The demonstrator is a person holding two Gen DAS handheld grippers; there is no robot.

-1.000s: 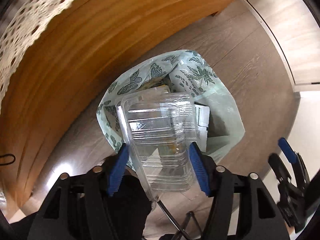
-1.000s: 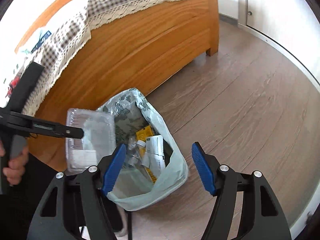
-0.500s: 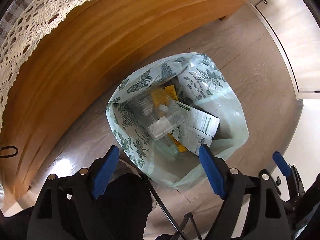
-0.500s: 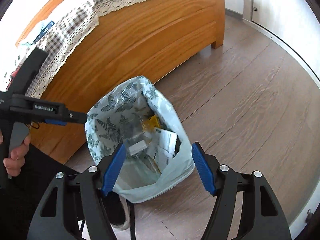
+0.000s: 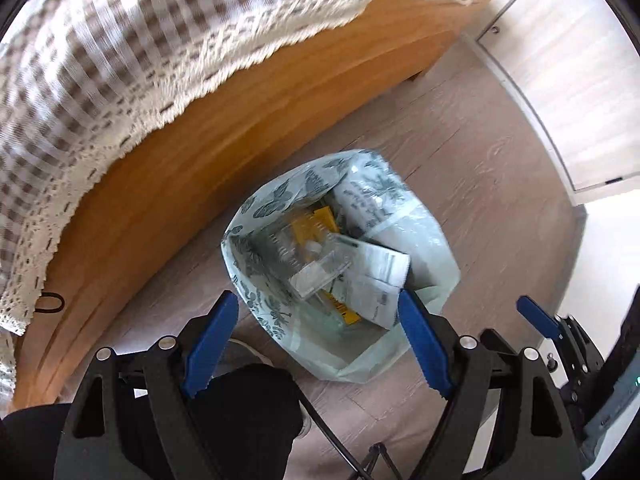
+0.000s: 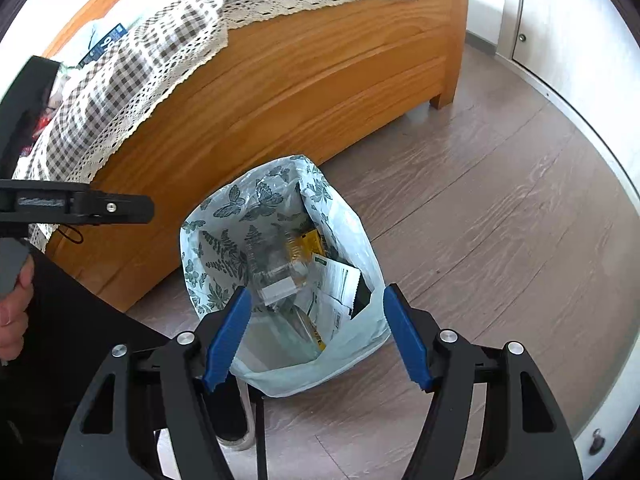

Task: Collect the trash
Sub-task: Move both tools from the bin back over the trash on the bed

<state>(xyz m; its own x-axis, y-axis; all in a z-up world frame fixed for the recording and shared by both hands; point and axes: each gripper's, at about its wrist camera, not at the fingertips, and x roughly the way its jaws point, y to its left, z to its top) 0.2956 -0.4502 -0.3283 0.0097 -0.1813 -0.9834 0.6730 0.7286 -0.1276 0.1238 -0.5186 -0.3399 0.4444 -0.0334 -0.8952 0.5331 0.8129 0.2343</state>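
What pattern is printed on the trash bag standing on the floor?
Dark green butterflies and fern leaves on the pale mint trash bag, clearest in the right wrist view.

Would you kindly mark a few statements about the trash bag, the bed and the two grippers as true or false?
1. The trash bag stands open on the floor beside the wooden bed. True.
2. The left gripper grips the clear plastic container. False: the container lies inside the bag, and nothing is between the jaws.
3. The right gripper is empty. True.
4. The bag is plain black. False: it is pale green with butterfly and fern prints.
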